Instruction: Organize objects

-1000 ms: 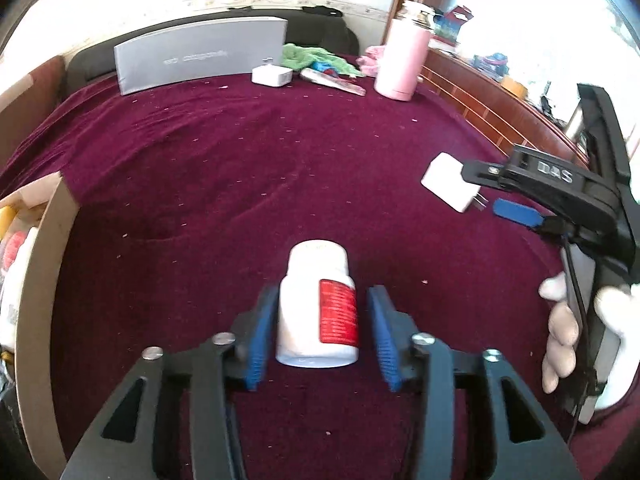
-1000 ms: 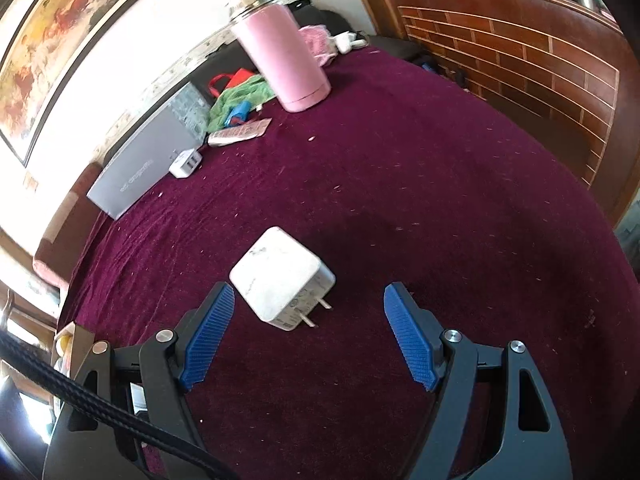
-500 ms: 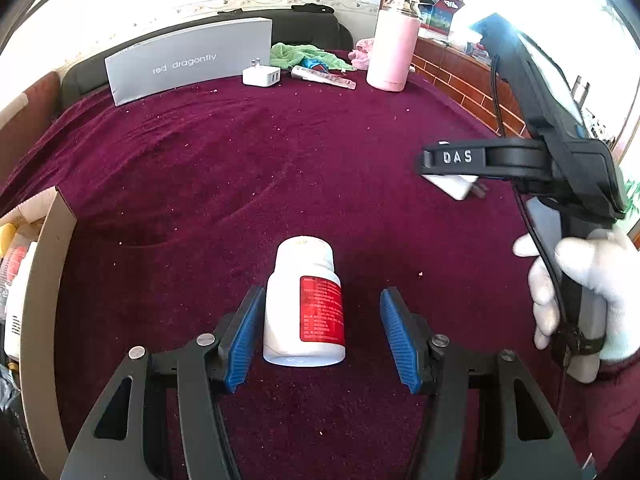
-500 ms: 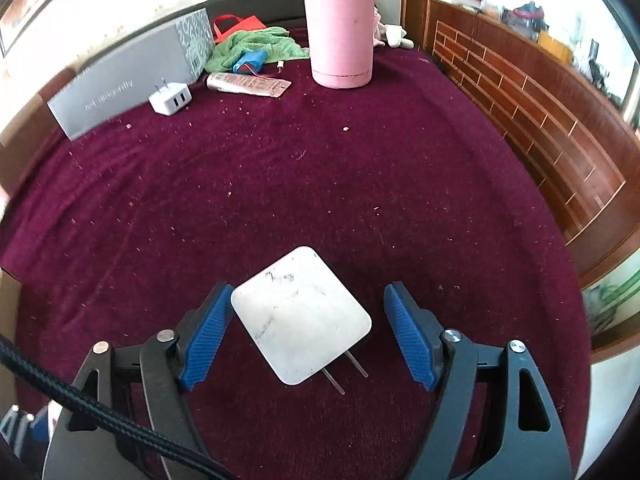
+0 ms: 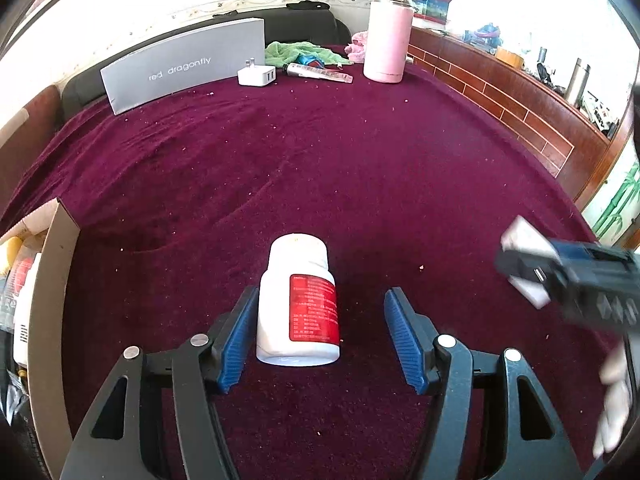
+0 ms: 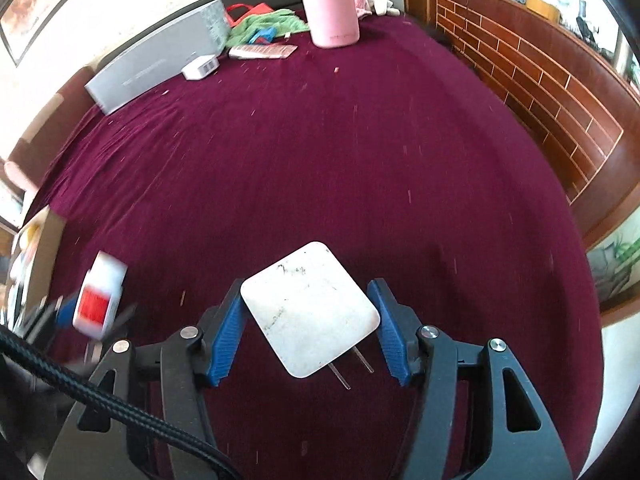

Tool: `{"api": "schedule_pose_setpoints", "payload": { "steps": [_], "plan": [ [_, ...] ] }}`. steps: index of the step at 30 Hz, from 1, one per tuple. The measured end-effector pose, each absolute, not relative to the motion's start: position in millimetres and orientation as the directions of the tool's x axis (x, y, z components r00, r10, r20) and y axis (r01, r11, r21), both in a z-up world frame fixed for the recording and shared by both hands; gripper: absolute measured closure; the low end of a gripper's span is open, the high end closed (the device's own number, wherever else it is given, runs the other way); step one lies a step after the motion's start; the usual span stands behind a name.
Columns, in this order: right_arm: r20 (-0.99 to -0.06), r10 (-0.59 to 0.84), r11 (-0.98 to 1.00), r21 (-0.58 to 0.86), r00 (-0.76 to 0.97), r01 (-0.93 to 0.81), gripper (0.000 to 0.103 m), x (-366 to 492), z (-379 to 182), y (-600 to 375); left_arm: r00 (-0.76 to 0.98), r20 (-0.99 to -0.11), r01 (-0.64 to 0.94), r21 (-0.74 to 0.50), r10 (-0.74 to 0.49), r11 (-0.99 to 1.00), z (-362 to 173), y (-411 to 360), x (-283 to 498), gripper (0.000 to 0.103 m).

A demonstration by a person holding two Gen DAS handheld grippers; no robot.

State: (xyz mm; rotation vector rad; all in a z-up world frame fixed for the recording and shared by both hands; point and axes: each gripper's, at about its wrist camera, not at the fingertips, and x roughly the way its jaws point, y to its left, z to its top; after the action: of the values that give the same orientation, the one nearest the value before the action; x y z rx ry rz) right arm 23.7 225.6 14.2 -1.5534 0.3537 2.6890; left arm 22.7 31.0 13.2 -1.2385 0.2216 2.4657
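My left gripper (image 5: 320, 334) hangs over the maroon cloth (image 5: 320, 168) with its jaws opening. The white bottle (image 5: 298, 300) with a red label stands upright between them, its side against my left blue pad (image 5: 236, 342), with a clear gap to the other pad, so nothing is gripped there. A cardboard box (image 5: 50, 308) sits at the cloth's left edge, with packets inside it.

My right gripper (image 6: 308, 332) has its jaws closing around the white charger (image 6: 310, 306), which lies flat with its two prongs pointing back toward me. Its corners sit at both blue pads; I cannot tell whether they press on it yet. In the left view that charger shows at the far right, partly behind the blurred right gripper.

At the far edge stand a grey box (image 5: 184, 66), a second charger (image 5: 257, 76), a tube (image 5: 320, 73), a green cloth (image 5: 298, 50) and a pink flask (image 5: 388, 36).
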Motion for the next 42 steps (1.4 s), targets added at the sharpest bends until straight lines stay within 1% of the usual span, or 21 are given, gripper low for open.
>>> {"api": "schedule_pose_setpoints", "payload": {
  "steps": [6,11,17,21,27,34,37,38,42],
  "plan": [
    [-0.841,-0.104,-0.972,0.199,-0.532,-0.125,0.043,53.4,12.9,220.8,-0.559,-0.800,-0.382,0.014,0.219,-0.924,12.9,33.5,25.6,0.046],
    [-0.828,-0.110,-0.966,0.219,-0.550,-0.135,0.042,56.6,13.7,222.6,-0.562,-0.800,-0.375,0.019,0.211,-0.927,13.2,33.0,26.2,0.047],
    [-0.813,-0.124,-0.961,0.241,-0.568,-0.136,0.040,59.0,13.9,223.3,-0.564,-0.800,-0.374,0.025,0.205,-0.927,13.7,33.7,26.1,0.047],
    [-0.807,-0.128,-0.959,0.248,-0.576,-0.135,0.037,60.8,13.7,223.5,-0.563,-0.800,-0.372,0.022,0.207,-0.928,14.0,33.8,26.0,0.046],
    [-0.805,-0.126,-0.962,0.241,-0.579,-0.125,0.029,60.2,13.5,219.3,-0.562,-0.800,-0.373,0.021,0.208,-0.928,13.9,33.5,26.0,0.046],
    [-0.797,-0.138,-0.960,0.254,-0.587,-0.120,0.023,61.0,13.5,218.0,-0.561,-0.800,-0.374,0.017,0.212,-0.927,13.8,32.9,25.9,0.046],
    [-0.792,-0.145,-0.956,0.267,-0.592,-0.123,0.023,61.6,13.6,218.6,-0.557,-0.801,-0.376,0.007,0.220,-0.927,13.9,30.9,24.9,0.046],
    [-0.790,-0.150,-0.953,0.275,-0.595,-0.124,0.022,61.8,13.7,219.3,-0.554,-0.801,-0.378,0.000,0.226,-0.926,13.8,30.0,24.4,0.044],
    [-0.769,-0.192,-0.935,0.332,-0.609,-0.124,0.020,63.9,13.9,224.8,-0.532,-0.795,-0.390,-0.076,0.292,-0.918,15.7,22.3,21.2,0.039]
  ]
}}
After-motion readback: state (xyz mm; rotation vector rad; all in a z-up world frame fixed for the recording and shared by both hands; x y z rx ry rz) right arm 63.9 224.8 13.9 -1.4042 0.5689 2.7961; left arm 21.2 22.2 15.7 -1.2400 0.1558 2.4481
